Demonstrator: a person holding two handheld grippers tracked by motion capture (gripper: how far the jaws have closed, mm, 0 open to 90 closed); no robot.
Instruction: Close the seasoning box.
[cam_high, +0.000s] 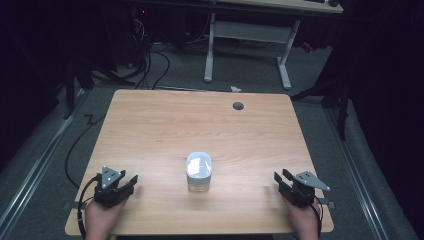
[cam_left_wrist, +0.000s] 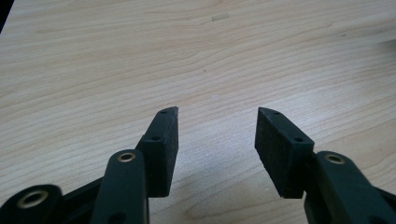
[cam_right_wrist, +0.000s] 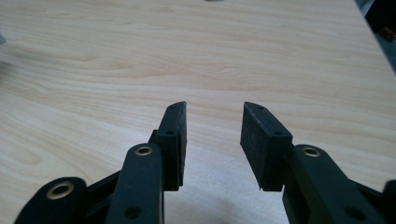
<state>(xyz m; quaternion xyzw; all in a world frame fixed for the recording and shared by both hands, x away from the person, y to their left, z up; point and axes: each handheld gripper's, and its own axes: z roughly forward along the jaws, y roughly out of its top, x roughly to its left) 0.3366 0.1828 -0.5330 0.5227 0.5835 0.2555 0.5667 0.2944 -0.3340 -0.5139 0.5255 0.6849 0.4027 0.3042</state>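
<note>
A small clear container with a white lid (cam_high: 199, 171) stands upright on the wooden table (cam_high: 200, 125), near its front middle. My left gripper (cam_high: 131, 181) rests on the table at the front left, well apart from the container, open with bare wood between its fingers (cam_left_wrist: 217, 116). My right gripper (cam_high: 280, 177) rests at the front right, likewise apart from the container, also open and holding nothing (cam_right_wrist: 214, 109). A hand holds each gripper from the near edge.
A round cable hole (cam_high: 238, 106) sits near the table's far right. Beyond the table stands a white desk frame (cam_high: 247, 45) with cables on the grey floor. The table's edges drop off at left and right.
</note>
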